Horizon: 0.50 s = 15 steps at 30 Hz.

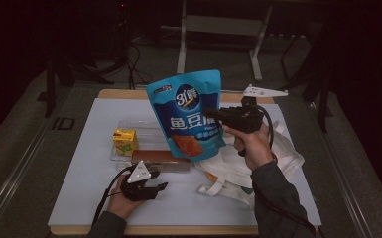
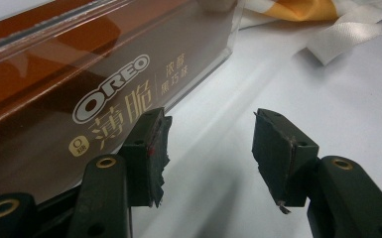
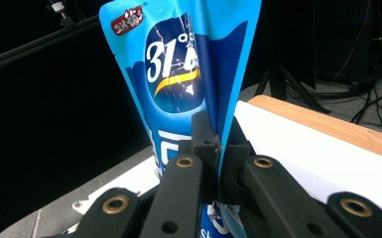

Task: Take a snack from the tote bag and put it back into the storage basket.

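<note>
A blue snack bag (image 1: 191, 111) hangs upright above the table, pinched at its right edge by my right gripper (image 1: 213, 115). In the right gripper view the jaws are shut on the bag (image 3: 188, 64), which is creased where the right gripper (image 3: 220, 148) clamps it. My left gripper (image 1: 159, 187) rests low near the table's front, open, with nothing between its fingers. In the left gripper view, the left gripper (image 2: 209, 148) points at the end of a brown Oreo box (image 2: 79, 89) that lies just beyond the left fingertip. The same Oreo box (image 1: 161, 159) lies mid-table.
A yellow drink carton (image 1: 124, 140) stands in a clear plastic tray (image 1: 141, 128) behind the box. A white cloth bag (image 1: 233, 168) with straps lies crumpled at the right. A white sheet (image 1: 94, 163) covers the wooden table. Metal stand legs (image 1: 181, 49) rise beyond the far edge.
</note>
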Tool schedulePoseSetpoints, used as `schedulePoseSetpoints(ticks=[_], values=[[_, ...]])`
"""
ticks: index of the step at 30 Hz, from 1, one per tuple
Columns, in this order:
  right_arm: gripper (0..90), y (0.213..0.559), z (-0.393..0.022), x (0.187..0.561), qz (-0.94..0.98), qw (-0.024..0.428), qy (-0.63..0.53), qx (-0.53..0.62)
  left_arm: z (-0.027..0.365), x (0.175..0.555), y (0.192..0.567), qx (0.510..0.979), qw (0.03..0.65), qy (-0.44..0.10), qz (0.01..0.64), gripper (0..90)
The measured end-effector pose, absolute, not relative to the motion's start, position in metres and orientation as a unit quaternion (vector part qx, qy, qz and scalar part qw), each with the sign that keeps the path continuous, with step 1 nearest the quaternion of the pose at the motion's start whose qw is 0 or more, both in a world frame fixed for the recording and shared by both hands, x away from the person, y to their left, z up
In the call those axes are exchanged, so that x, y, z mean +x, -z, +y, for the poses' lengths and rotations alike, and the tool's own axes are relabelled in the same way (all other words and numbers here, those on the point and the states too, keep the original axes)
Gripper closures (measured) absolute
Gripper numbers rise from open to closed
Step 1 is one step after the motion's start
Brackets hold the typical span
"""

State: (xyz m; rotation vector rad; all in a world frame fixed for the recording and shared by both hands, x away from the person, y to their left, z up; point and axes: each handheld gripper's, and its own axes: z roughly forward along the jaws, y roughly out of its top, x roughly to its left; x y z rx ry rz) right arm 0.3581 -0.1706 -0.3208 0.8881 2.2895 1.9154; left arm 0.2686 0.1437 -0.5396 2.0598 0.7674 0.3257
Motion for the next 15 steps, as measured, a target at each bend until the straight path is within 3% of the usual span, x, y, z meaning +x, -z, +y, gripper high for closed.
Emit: schedulePoseSetpoints(ticks=[15], values=[[89.0, 0.322, -0.138, 0.375, 0.739, 0.024, -0.607, 0.291, 0.144, 0.269, 0.54, 0.829, 0.447, -0.126, 0.311, 47.6]])
